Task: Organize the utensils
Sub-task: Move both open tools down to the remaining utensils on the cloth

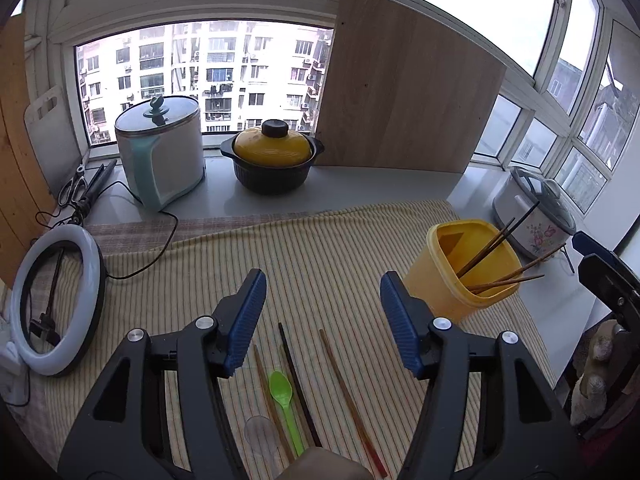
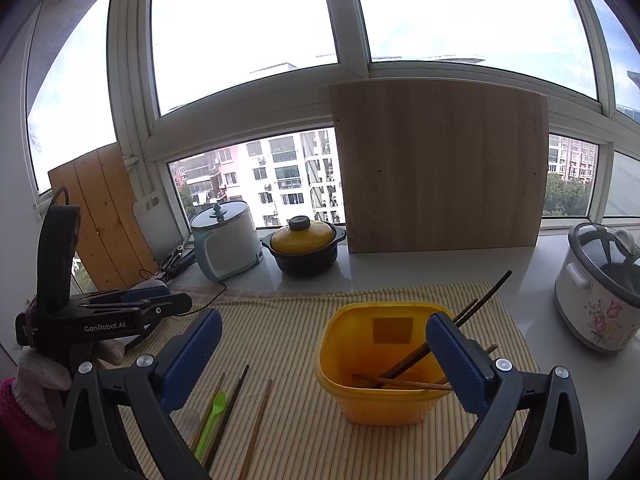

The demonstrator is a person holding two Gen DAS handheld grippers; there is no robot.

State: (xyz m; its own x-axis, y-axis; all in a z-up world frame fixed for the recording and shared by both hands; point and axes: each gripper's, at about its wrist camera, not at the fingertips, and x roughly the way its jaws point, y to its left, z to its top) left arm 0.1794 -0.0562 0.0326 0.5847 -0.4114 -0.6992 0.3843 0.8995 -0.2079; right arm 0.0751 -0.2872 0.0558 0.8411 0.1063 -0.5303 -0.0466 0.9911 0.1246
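A yellow plastic holder (image 1: 460, 276) (image 2: 380, 364) stands on the striped cloth with several chopsticks (image 1: 492, 256) (image 2: 416, 360) in it. On the cloth lie a green plastic spoon (image 1: 285, 408) (image 2: 212, 416), a clear spoon (image 1: 262, 436), a dark chopstick (image 1: 298, 384) (image 2: 232, 408) and brown chopsticks (image 1: 348, 396) (image 2: 258, 424). My left gripper (image 1: 322, 308) is open and empty above these loose utensils. My right gripper (image 2: 324, 344) is open and empty, with the holder between and beyond its fingers. The left gripper also shows in the right wrist view (image 2: 152, 304).
A white electric pot (image 1: 160, 152) and a yellow-lidded casserole (image 1: 272, 160) stand on the sill. A wooden board (image 1: 404, 96) leans on the window. A flowered rice cooker (image 1: 536, 216) (image 2: 604, 292) sits far right. A ring light (image 1: 56, 300), scissors (image 1: 74, 186) and cables lie at the left.
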